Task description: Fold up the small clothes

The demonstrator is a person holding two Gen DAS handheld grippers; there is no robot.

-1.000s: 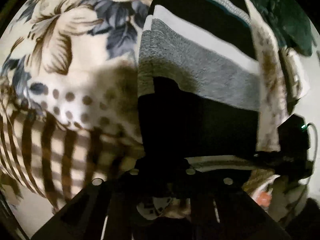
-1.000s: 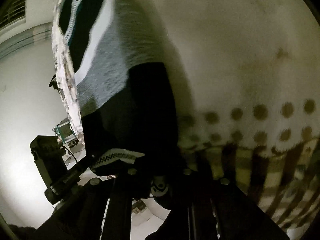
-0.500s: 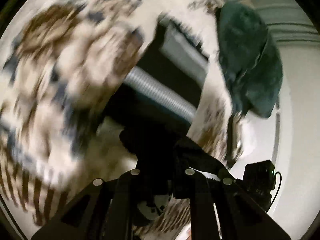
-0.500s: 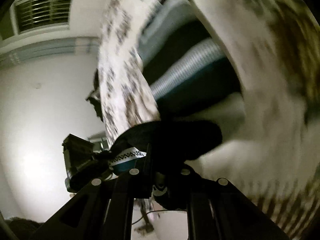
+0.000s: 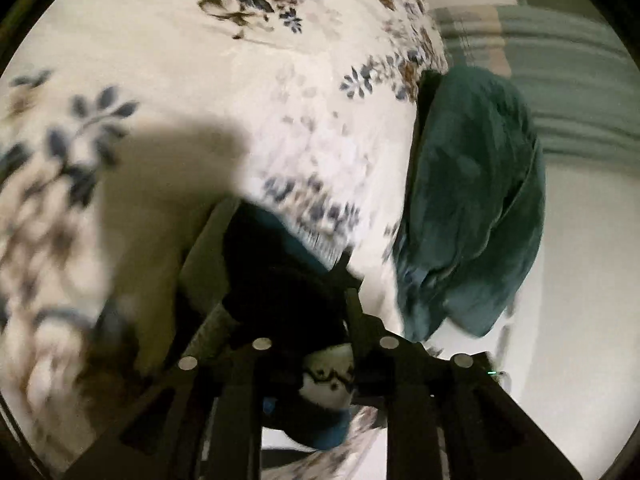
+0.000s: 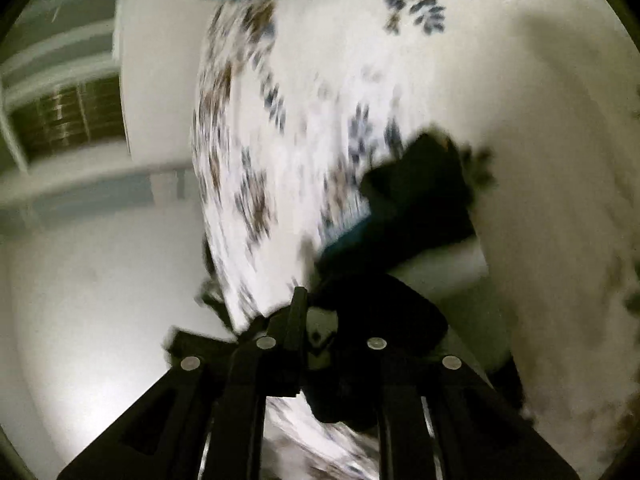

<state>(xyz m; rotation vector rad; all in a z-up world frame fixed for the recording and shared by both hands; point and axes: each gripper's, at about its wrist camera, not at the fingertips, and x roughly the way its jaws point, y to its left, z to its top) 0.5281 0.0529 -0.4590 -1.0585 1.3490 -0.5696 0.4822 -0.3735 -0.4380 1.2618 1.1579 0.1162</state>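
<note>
Since the earlier frame you have lifted the soft, limp striped garment (image 5: 280, 264) off the floral bedspread (image 5: 240, 100); both claws, left claw (image 5: 316, 320) and right claw (image 6: 320, 320), stay clamped on its edge.

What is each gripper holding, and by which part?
Both the left gripper and right gripper pinch the dark striped garment by its edge.

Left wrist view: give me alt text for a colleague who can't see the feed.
The left tongs pinch a dark garment with a teal edge over a cream floral blanket. A crumpled dark-green cloth lies at the right.
</note>
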